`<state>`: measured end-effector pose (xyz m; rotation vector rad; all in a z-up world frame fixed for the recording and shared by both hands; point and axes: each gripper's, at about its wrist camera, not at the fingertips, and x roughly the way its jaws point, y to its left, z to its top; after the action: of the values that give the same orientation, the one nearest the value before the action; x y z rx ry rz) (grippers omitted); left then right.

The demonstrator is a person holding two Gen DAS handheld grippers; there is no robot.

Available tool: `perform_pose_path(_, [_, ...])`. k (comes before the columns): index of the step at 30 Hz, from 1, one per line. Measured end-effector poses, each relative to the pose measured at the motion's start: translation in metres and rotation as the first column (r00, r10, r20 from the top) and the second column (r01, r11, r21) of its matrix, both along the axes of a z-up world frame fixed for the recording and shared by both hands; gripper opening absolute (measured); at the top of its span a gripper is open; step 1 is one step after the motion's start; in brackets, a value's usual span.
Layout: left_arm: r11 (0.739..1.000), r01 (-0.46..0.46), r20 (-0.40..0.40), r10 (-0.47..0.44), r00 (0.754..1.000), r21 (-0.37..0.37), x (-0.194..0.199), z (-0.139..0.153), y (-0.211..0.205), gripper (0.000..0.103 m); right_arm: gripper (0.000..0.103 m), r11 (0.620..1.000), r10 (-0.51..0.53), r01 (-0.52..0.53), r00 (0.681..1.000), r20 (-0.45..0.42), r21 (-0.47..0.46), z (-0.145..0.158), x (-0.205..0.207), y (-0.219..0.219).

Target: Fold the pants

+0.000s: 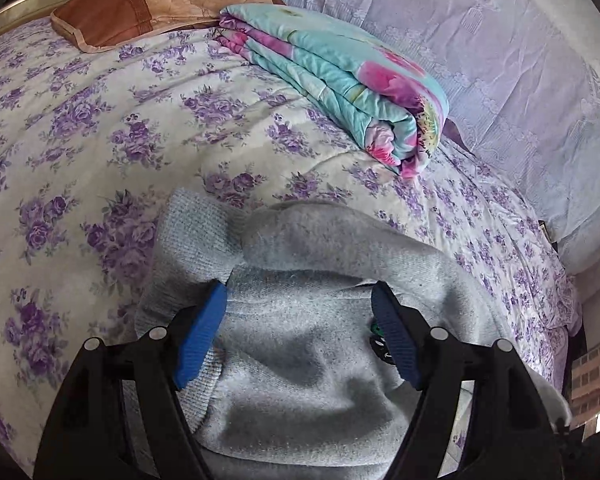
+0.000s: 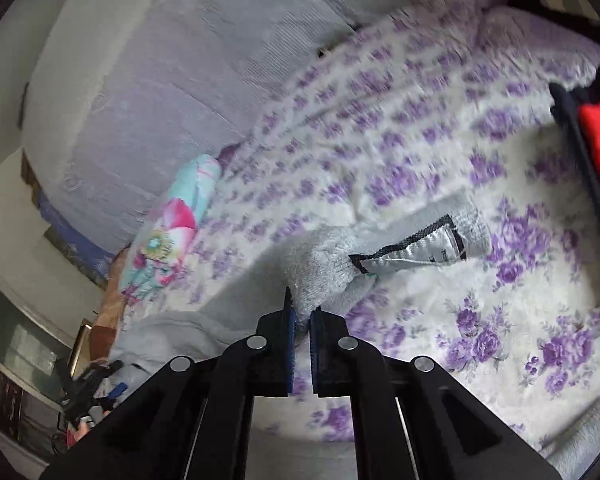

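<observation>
The light grey knitted pants (image 1: 300, 340) lie bunched on the purple-flowered bedspread (image 1: 80, 140). My left gripper (image 1: 300, 304) is open, its blue pads (image 1: 202, 344) spread wide just above the grey fabric. In the right wrist view my right gripper (image 2: 303, 312) is shut on an edge of the grey pants (image 2: 324, 264) and holds it above the bedspread (image 2: 500, 320). A white sewn-in label (image 2: 412, 250) with a black border shows on the raised fabric. The left gripper (image 2: 88, 380) appears dimly at the lower left over more grey cloth.
A folded turquoise and pink quilt (image 1: 340, 76) lies on the bed beyond the pants, also in the right wrist view (image 2: 168, 232). A brown pillow (image 1: 140, 4) sits at the headboard. A pale lavender cover (image 1: 500, 60) runs along the bed's far side. A red and black item (image 2: 596, 120) is at the right edge.
</observation>
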<state>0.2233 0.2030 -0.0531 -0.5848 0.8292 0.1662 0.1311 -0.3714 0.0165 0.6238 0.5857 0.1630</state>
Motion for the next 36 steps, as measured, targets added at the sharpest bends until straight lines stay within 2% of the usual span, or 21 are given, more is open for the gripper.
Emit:
perform_pose_path(2, [1.0,-0.001,-0.001,0.001,1.0,0.024,0.003,-0.001,-0.003,0.072,0.006,0.998,-0.006,0.012,0.996,0.086,-0.068,0.047,-0.009,0.011])
perform_pose_path(4, [0.999,-0.009,0.006,0.008,1.0,0.041,0.006,-0.001,-0.004,0.073,0.006,0.985,-0.048,0.061,0.995,0.083,-0.159,0.084,0.003,0.021])
perform_pose_path(7, [0.997,-0.024,0.001,0.024,1.0,0.073,0.021,-0.002,-0.007,0.074,0.012,0.962,-0.159,0.139,0.985,-0.068,-0.234,0.104,0.068,0.024])
perform_pose_path(9, [0.993,-0.032,-0.019,0.034,0.999,0.11,0.038,-0.006,-0.009,0.074,0.033,0.931,-0.23,0.162,0.957,-0.179,-0.328,0.091,0.134,0.025])
perform_pose_path(10, [0.993,-0.035,-0.045,0.04,0.998,0.117,0.049,-0.011,-0.008,0.074,0.058,0.903,-0.221,0.11,0.948,-0.23,-0.414,0.076,0.171,0.031])
perform_pose_path(11, [0.993,-0.04,-0.071,0.048,0.996,0.109,0.058,-0.016,-0.007,0.075,0.057,0.858,-0.239,0.071,0.932,-0.273,-0.508,0.056,0.204,0.035])
perform_pose_path(13, [0.994,-0.055,-0.116,0.066,0.991,0.094,0.069,-0.021,-0.003,0.076,0.054,0.711,-0.405,0.112,0.872,-0.275,-0.694,0.017,0.221,0.037])
perform_pose_path(14, [0.996,-0.052,-0.117,0.061,0.991,0.077,0.069,-0.019,-0.002,0.077,0.053,0.692,-0.43,0.122,0.861,-0.27,-0.711,0.009,0.217,0.035])
perform_pose_path(16, [0.999,-0.028,-0.09,0.031,0.995,0.039,0.059,-0.01,-0.001,0.078,0.052,0.759,-0.36,0.152,0.908,-0.214,-0.634,0.008,0.188,0.027])
perform_pose_path(18, [1.0,0.01,-0.062,-0.008,0.998,0.03,0.043,0.001,-0.004,0.079,0.058,0.794,-0.327,0.193,0.935,-0.138,-0.576,0.01,0.156,0.017])
perform_pose_path(20, [0.998,0.042,-0.03,-0.041,0.999,0.037,0.024,0.012,-0.008,0.079,0.084,0.866,-0.284,0.218,0.955,-0.084,-0.449,0.004,0.129,-0.002])
perform_pose_path(21, [0.997,0.057,-0.016,-0.057,0.998,0.046,0.014,0.018,-0.011,0.079,0.087,0.913,-0.244,0.207,0.967,-0.066,-0.352,-0.005,0.123,-0.012])
perform_pose_path(22, [0.997,0.067,-0.002,-0.067,0.998,0.048,0.005,0.023,-0.012,0.079,0.089,0.947,-0.208,0.185,0.976,-0.064,-0.264,-0.015,0.122,-0.022])
perform_pose_path(24, [0.997,0.066,0.034,-0.067,0.997,0.047,-0.016,0.031,-0.013,0.082,0.089,0.971,-0.183,0.16,0.976,-0.122,-0.18,-0.033,0.132,-0.031])
perform_pose_path(27, [0.997,0.023,0.05,-0.027,0.998,0.073,-0.034,0.029,-0.014,0.09,0.089,0.977,-0.151,0.117,0.97,-0.19,-0.18,-0.056,0.16,-0.024])
perform_pose_path(30, [0.989,0.017,-0.013,-0.015,1.0,0.144,-0.027,0.009,-0.019,0.09,0.081,0.967,-0.163,0.089,0.934,-0.318,-0.237,-0.089,0.194,-0.01])
perform_pose_path(31, [0.987,0.01,-0.038,-0.004,0.999,0.163,-0.022,0.0,-0.019,0.09,0.063,0.965,-0.171,0.083,0.918,-0.359,-0.249,-0.1,0.203,-0.008])
perform_pose_path(32, [0.985,0.009,-0.065,0.002,0.998,0.17,-0.018,-0.009,-0.017,0.09,0.037,0.953,-0.197,0.099,0.921,-0.337,-0.288,-0.101,0.202,-0.005])
perform_pose_path(33, [0.984,0.004,-0.088,0.011,0.996,0.177,-0.013,-0.016,-0.016,0.09,0.014,0.956,-0.168,0.083,0.942,-0.29,-0.283,-0.096,0.2,-0.002])
perform_pose_path(34, [0.983,-0.002,-0.098,0.02,0.995,0.182,-0.012,-0.02,-0.014,0.09,0.006,0.955,-0.165,0.086,0.949,-0.268,-0.282,-0.087,0.196,-0.001])
perform_pose_path(36, [0.98,-0.007,-0.092,0.026,0.995,0.198,-0.012,-0.019,-0.015,0.09,0.006,0.952,-0.164,0.103,0.967,-0.195,-0.288,-0.058,0.175,-0.003])
